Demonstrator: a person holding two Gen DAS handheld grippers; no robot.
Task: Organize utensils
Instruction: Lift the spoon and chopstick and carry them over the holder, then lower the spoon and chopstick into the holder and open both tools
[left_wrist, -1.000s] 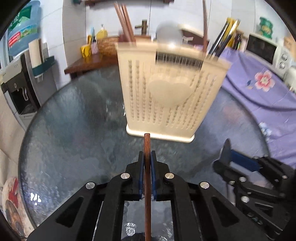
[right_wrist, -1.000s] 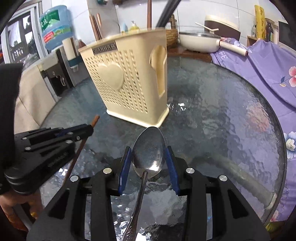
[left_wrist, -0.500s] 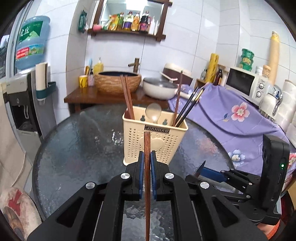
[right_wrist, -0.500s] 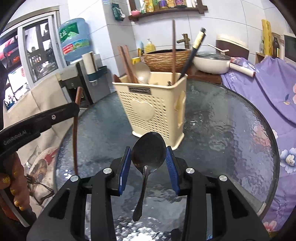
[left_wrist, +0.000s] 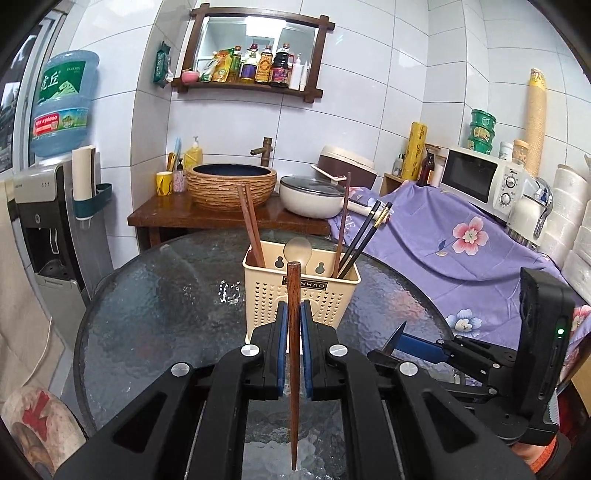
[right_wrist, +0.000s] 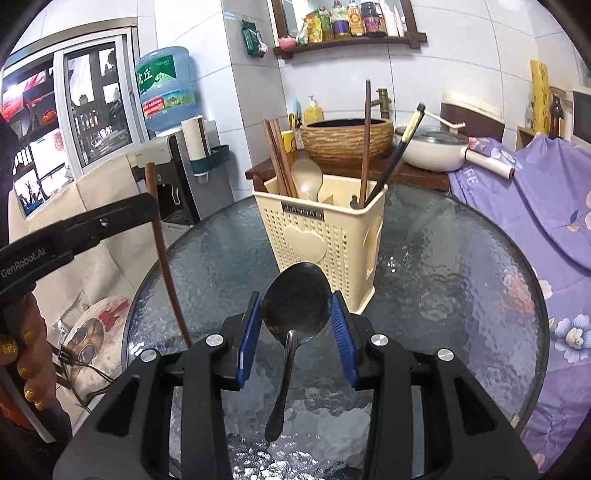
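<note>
Two grippers hovered above the glass surface (left_wrist: 147, 314): my left gripper (left_wrist: 294, 325) pinched a wooden chopstick (left_wrist: 293, 332), my right gripper (right_wrist: 297, 314) clasped a metal spoon (right_wrist: 295, 299), both near the cream utensil holder (right_wrist: 325, 240).

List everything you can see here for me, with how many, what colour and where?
utensil basket: one, cream, on the glass table
glass table: one, round, dark, in the middle
brown chopsticks: two at the basket's left end, one more upright near its right end
black chopsticks: two, at the basket's right end
pale spoon: one, cream, in the basket
bowl sink: one, brown, on the wooden stand behind
pan: one, white, beside the sink
water bottle: one, blue, far left
microwave: one, white, right
purple cloth: one, flowered, right
held chopstick: one, brown, in the left claw
metal spoon: one, silver, in the right claw
hand: one, on the left claw's handle
</note>
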